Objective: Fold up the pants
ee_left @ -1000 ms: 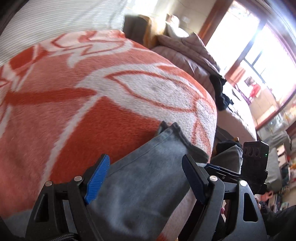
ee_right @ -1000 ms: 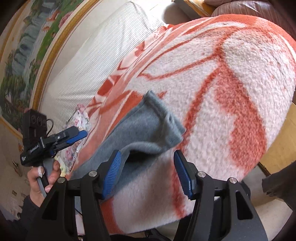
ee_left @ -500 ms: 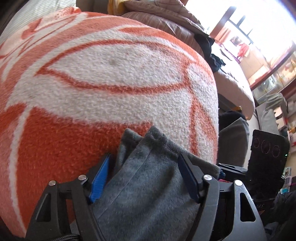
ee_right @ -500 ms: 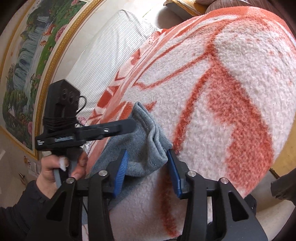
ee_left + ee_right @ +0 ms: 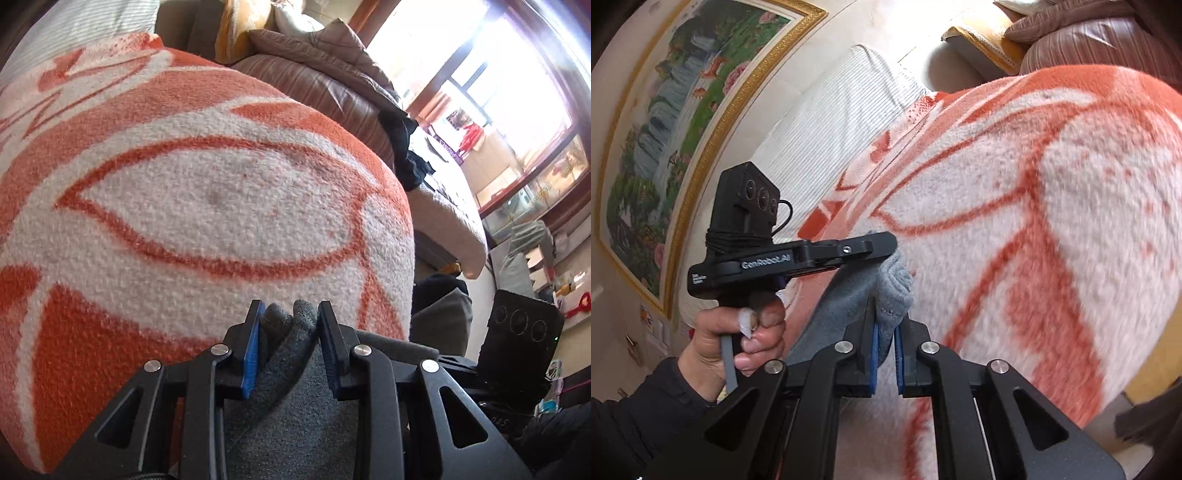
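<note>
Orange-white blanket (image 5: 207, 206); both tongs (image 5: 289, 314) (image 5: 885, 338) clamp grey pants (image 5: 886, 291); "GenRobot.AI" on left.

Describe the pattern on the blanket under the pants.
Orange-red and white, with large outlined leaf shapes; the blanket shows best in the left wrist view.

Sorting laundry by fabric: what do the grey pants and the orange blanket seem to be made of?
The grey pants look like soft fleece or brushed knit: matte, finely napped, bunching thickly between both grippers' fingers. The orange blanket looks like plush pile, probably synthetic: fuzzy, nubbly tufts in an orange-and-white pattern. The exact fibre of either cannot be told.
</note>
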Tool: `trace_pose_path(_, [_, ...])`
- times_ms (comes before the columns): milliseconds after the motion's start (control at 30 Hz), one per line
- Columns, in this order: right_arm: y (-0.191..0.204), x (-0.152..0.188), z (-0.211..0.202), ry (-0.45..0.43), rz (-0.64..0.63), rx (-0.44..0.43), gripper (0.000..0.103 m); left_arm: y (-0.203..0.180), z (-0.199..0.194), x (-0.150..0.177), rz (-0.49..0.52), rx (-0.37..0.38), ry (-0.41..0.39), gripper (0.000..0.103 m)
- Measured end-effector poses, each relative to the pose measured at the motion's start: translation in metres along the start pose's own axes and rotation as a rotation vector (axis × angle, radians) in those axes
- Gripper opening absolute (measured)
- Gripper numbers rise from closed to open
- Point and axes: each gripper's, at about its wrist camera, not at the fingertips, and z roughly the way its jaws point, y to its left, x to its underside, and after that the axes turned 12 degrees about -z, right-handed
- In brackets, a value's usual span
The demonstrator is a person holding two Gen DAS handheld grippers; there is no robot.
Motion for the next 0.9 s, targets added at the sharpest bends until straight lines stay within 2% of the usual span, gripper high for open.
trace_pose_path(67, [0.000,0.000,0.004,0.025,0.013,0.005,0.008,0.004,-0.010,0.002,-0.017,0.033,-0.018,0.029])
trace_pose_path(200, [0.015,-0.005,-0.001,-0.005,-0.006,-0.021,0.008,0.001,-0.038,0.006,-0.009,0.073,-0.069,0.029])
trace_pose_path(433, [0.065,-0.015,-0.009,-0.035,-0.097,-0.103,0.008,0.001,-0.094,0.029,-0.014,0.129,-0.155,0.028])
trace_pose_path(667, [0.131,-0.010,-0.008,-0.025,-0.198,-0.238,0.008,0.017,-0.160,0.074,-0.065,0.181,-0.257,0.028])
trace_pose_path(900, [0.185,0.008,0.013,0.039,-0.258,-0.380,0.008,0.062,-0.226,0.133,-0.161,0.201,-0.371,0.028])
